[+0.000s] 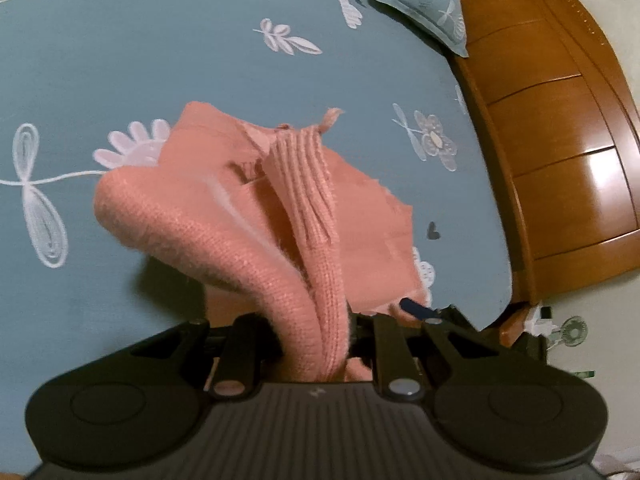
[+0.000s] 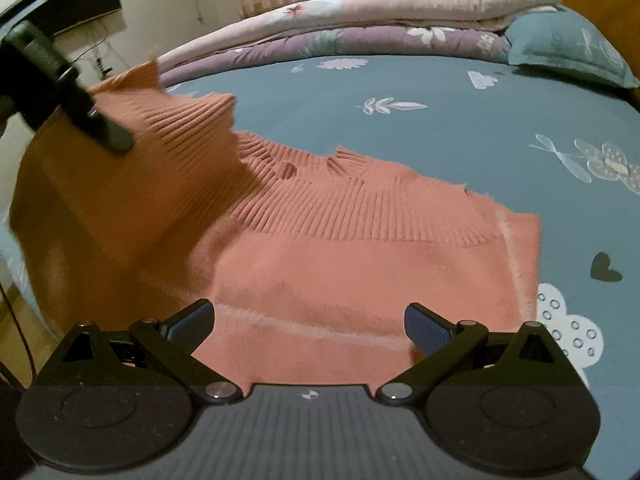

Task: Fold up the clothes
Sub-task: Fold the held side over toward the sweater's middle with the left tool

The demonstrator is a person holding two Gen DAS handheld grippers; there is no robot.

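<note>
left wrist view: left gripper [image 1: 320, 344] at bottom centre, jaws clamped on a bunched fold of the pink knit sweater [image 1: 256, 216]
sweater here: lifted, hangs from the grip out to mid-frame, ribbed edge [image 1: 308, 168] draped over the top, far part resting on the blue floral bedsheet [image 1: 160, 60]
upper right: wooden headboard [image 1: 560, 140], blue pillow [image 1: 424, 4] against it
lower right: blue pad of the right gripper [image 1: 414, 307] just peeking past the sweater edge
right wrist view: right gripper [image 2: 308, 326] at bottom centre, jaws wide apart, nothing between pads, poised over the sweater's [image 2: 340, 264] near edge; touching or not, cannot tell
sweater here: spread flat on the bedsheet [image 2: 440, 128] centre frame, ribbed collar [image 2: 360, 208] across the middle, left side pulled up
upper left: left gripper [image 2: 108, 132] pinching the raised part
top: folded quilts [image 2: 340, 24] stacked at the bed's far edge, pillow [image 2: 568, 48] upper right
</note>
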